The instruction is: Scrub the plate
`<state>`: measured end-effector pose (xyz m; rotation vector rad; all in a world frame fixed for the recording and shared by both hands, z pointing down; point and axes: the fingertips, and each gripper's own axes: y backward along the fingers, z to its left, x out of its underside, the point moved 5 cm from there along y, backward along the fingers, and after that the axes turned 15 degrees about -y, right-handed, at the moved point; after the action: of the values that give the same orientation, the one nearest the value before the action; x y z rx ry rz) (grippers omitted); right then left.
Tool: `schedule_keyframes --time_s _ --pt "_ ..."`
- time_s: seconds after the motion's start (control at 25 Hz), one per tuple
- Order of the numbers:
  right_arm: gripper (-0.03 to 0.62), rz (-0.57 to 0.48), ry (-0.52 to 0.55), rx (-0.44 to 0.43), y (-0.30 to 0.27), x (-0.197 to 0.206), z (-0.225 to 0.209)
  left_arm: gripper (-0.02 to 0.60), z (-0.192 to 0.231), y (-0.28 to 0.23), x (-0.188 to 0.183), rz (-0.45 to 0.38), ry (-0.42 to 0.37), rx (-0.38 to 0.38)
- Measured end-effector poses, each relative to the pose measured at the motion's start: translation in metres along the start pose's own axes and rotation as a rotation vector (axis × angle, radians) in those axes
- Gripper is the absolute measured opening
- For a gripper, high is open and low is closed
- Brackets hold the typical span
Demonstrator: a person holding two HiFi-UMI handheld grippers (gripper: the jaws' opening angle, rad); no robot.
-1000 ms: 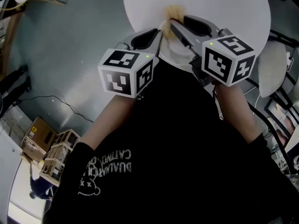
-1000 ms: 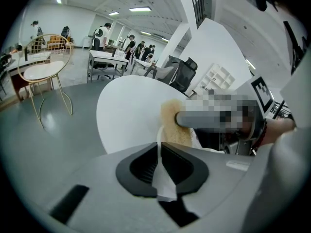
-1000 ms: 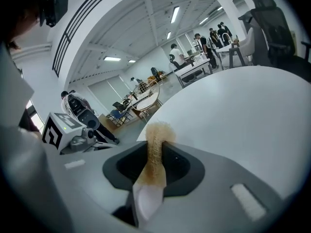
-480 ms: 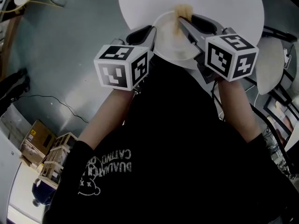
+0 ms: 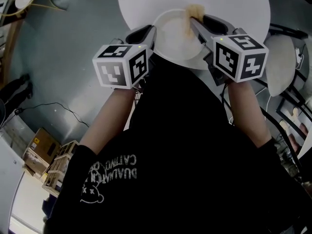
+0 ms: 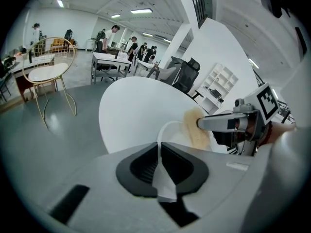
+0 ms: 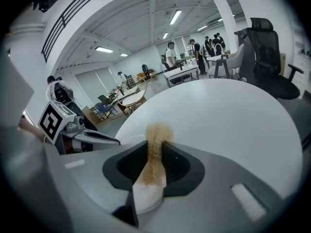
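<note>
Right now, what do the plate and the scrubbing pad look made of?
Plate: white and thin-walled, its rim almost translucent where the left gripper pinches it. It is probably plastic, though thin ceramic can't be excluded. Scrubbing pad: tan and matte with a fuzzy, frayed outline, squeezed flat in the right gripper. It looks like fibrous sponge or loofah.

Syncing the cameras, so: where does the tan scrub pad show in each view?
Head view: scrub pad top centre, at the right gripper tips.
Left gripper view: right of centre, at that gripper's tip.
Right gripper view: centre, clamped between its jaws.
Shared landmark: the round white table.
</note>
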<state>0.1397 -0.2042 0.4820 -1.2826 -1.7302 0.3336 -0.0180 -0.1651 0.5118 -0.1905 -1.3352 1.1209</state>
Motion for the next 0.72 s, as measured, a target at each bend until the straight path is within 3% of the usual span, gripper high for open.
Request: schedule_keyframes --time_s 0.16,0.52,0.64,0.72 --pt "0.095 -0.009 -0.023 0.039 0.020 -0.001 -0.011 0.022 -0.009 0.000 -0.005 0.018 -0.008 -0.003" --pt "0.098 -0.043 -0.093 0.124 0.030 -0.001 -0.014 0.021 0.010 0.016 0.000 0.023 0.071 0.013" --pt "0.098 -0.072 -0.143 0.101 0.035 -0.003 -0.010 0.020 0.007 0.019 -0.002 0.015 0.084 0.019" --pt "0.098 -0.099 -0.190 0.035 0.036 -0.003 0.005 0.018 0.001 0.021 0.001 0.019 0.085 0.030"
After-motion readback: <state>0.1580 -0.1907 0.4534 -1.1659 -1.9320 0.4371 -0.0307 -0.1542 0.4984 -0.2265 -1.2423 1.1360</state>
